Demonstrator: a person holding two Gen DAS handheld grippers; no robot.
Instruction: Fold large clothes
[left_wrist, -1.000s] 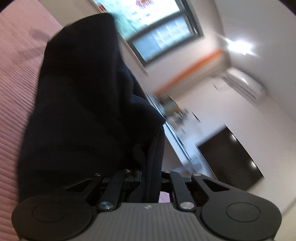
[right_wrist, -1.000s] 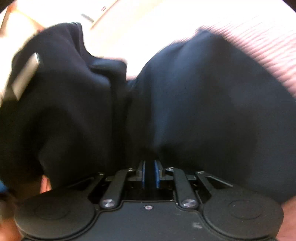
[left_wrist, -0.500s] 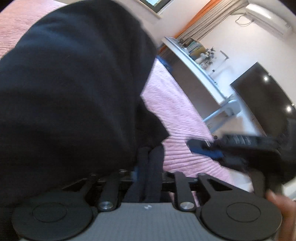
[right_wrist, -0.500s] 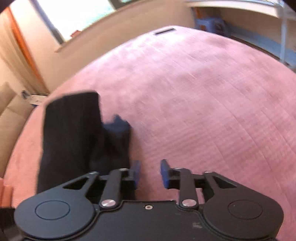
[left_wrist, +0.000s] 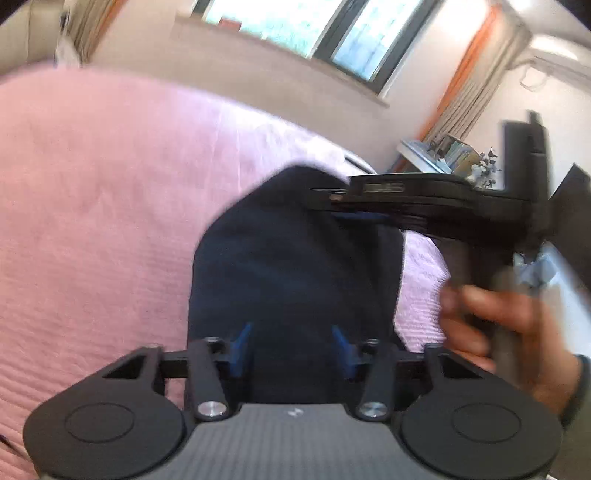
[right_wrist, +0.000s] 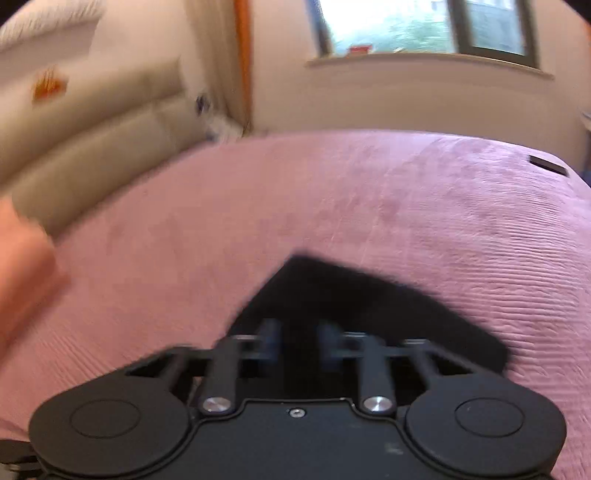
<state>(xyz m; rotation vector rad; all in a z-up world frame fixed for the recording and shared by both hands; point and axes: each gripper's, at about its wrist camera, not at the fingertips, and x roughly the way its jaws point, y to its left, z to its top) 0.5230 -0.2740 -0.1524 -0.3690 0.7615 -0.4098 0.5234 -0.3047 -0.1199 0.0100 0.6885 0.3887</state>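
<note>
Holding both tools over the dark garment (left_wrist: 295, 269) on the pink bedspread (left_wrist: 103, 206), we keep the left gripper (left_wrist: 291, 345) and the right gripper (right_wrist: 298, 345) spread, empty; our right hand (left_wrist: 506, 325) sits at three o'clock.

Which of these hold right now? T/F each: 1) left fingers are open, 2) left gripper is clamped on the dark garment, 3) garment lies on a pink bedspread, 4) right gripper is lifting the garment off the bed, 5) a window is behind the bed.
1. The left gripper has its fingers open. True: there is a wide gap between the blue pads.
2. The left gripper is clamped on the dark garment. False: the cloth lies beyond the open fingers, ungripped.
3. The garment lies on a pink bedspread. True.
4. The right gripper is lifting the garment off the bed. False: its fingers are apart and the garment lies flat on the bedspread.
5. A window is behind the bed. True.
</note>
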